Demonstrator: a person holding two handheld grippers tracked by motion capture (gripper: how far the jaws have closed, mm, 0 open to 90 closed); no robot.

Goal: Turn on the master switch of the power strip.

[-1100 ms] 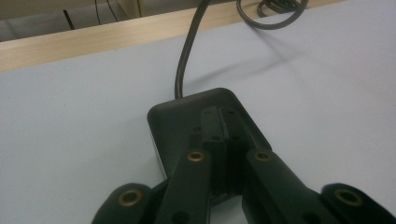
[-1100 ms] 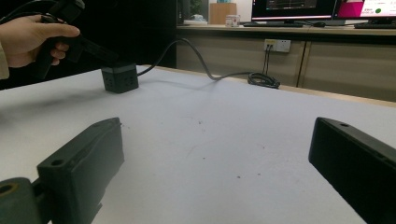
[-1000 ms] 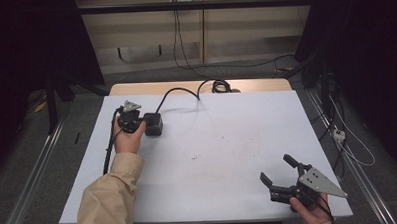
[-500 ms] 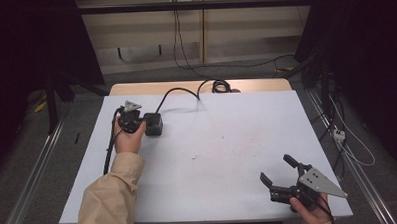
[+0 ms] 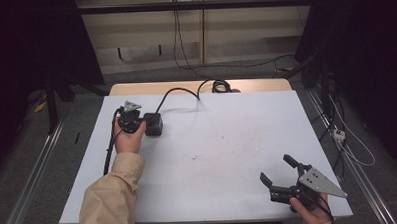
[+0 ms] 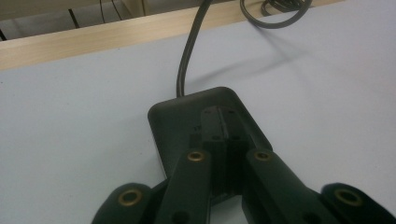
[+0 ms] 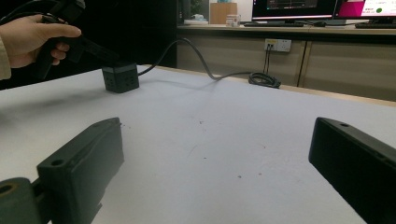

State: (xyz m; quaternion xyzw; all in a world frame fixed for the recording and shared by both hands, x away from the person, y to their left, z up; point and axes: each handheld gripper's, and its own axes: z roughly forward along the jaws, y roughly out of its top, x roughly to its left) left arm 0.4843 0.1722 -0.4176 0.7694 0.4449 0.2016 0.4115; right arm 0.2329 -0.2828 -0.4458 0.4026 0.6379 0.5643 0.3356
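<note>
A small black cube-shaped box [image 5: 152, 124] with a dark cable [image 5: 178, 91] running from its back is seen at the far left part of the white table [image 5: 222, 141]. The left gripper [image 6: 226, 156] is laid on the box's top with its jaws pressed together, nothing being held between them. The right gripper [image 5: 280, 175] is held low over the near right corner, its jaws spread wide and empty, well apart from the box.

1. A power cube [image 5: 152, 123] sits on the table [image 5: 222, 146], far left.
2. Its cable [image 5: 186, 91] runs to the far edge.
3. The left gripper [image 5: 137, 125] meets the cube's left side.
4. The right gripper [image 5: 278, 178] hovers near right.
</note>
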